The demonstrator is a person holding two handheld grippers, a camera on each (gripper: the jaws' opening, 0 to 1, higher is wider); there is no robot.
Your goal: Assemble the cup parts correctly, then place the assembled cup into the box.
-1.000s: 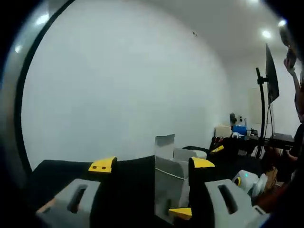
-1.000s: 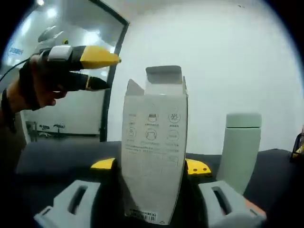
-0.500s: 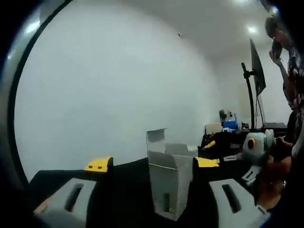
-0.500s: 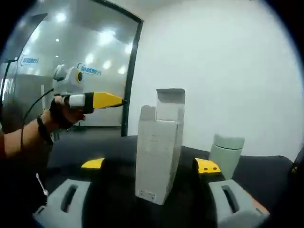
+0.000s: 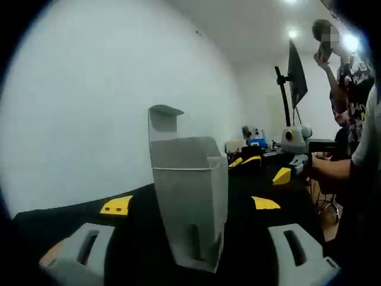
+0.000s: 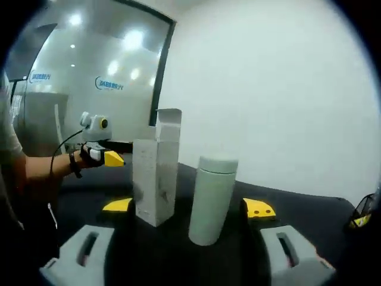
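- Where the box (image 6: 156, 168) stands upright on the black table (image 6: 309, 208), top flap raised and mouth open, serves as landmark for all else.
- Just right of the box in the right gripper view, apart from it: pale green cup (image 6: 212, 199), upright, lid on, also on the table.
- Right gripper (image 6: 189, 207) low before box and cup; jaws spread wide, yellow tips flanking both, touching neither, nothing pinched.
- Left of the box in that same view, beyond it: left gripper (image 6: 110, 158), held in a hand (image 6: 83, 159), yellow tip pointing toward the box; jaw gap hard to judge from here.
- Seen from the left gripper view: box (image 5: 189, 201) close and centred between that gripper's (image 5: 190, 204) own jaws, flap up; jaws wide apart, yellow tips well clear of the box walls, holding nothing.
- Right of the box there, farther back: right gripper (image 5: 283, 173) with yellow tips, held by a person (image 5: 357, 143) at the frame edge.
- Behind the box: plain white wall (image 5: 89, 89); a monitor on a stand (image 5: 294, 77) farther right.
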